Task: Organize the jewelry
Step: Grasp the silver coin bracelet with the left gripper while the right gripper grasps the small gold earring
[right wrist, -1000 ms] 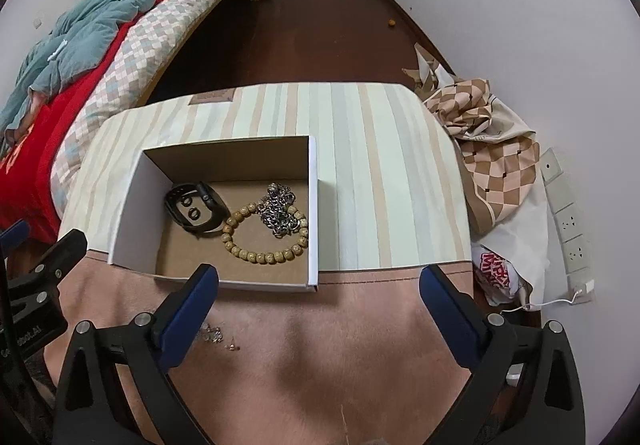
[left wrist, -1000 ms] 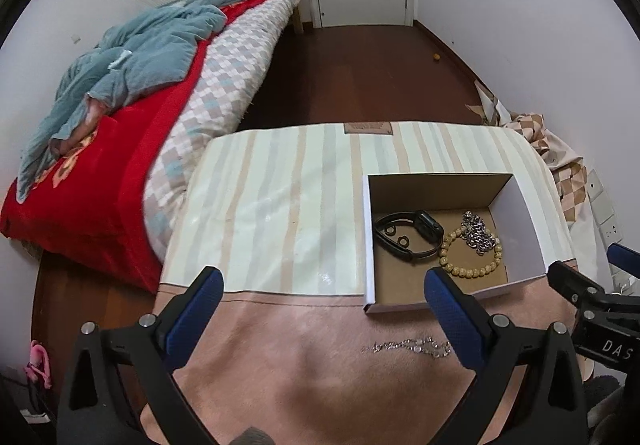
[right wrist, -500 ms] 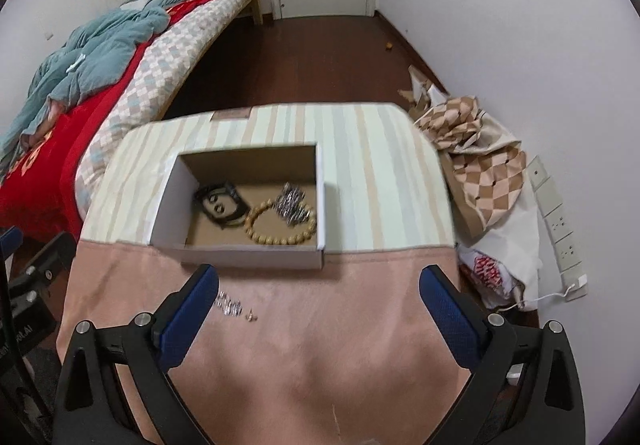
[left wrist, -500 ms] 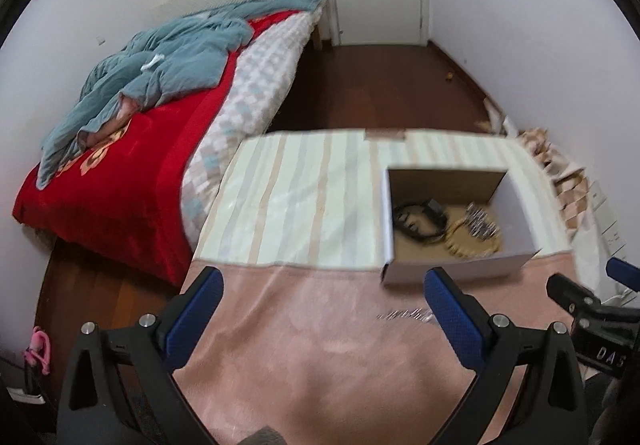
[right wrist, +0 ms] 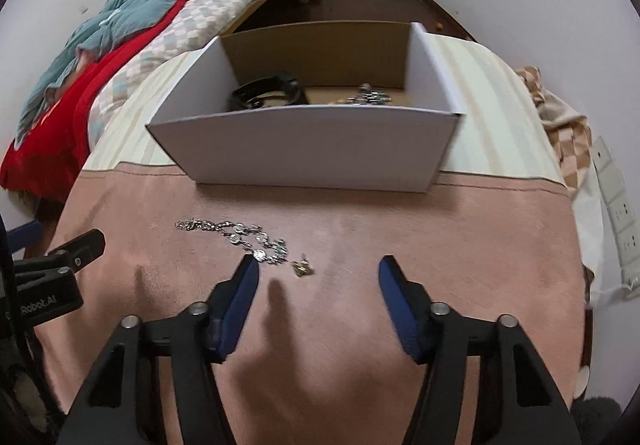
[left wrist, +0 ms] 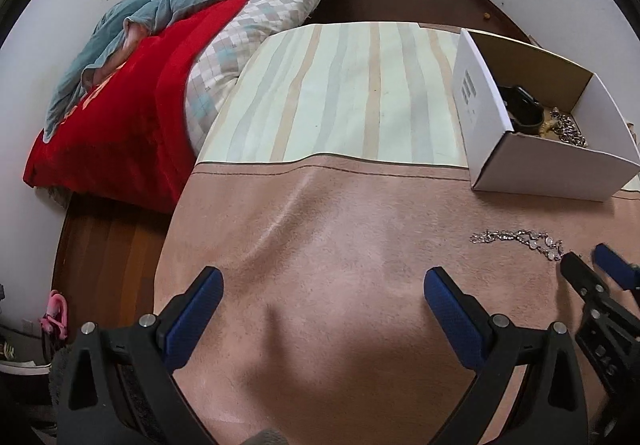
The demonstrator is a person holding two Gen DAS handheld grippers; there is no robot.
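Right wrist view: blue-padded right gripper (right wrist: 316, 273) fingers spread, empty.
Bed: red blanket (right wrist: 60, 109), rumpled teal quilt, at left.
Left gripper (left wrist: 320, 301): fingers apart over bare pink suede.
Chain: silver linked bracelet (right wrist: 240, 237) lies loose on the pink, striped-edged desk cloth (right wrist: 460, 225), touching the right gripper's left finger.
Box: white open cardboard box (right wrist: 304, 141) behind, holding black band and beads.

Box (right wrist: 308, 149) front wall hides most of watch (right wrist: 266, 91) and chain (right wrist: 370, 95) in right wrist view. Bead bracelet (left wrist: 546, 129) barely visible behind watch. Right claw (left wrist: 592, 265) blurred, cut by frame edge in left view.
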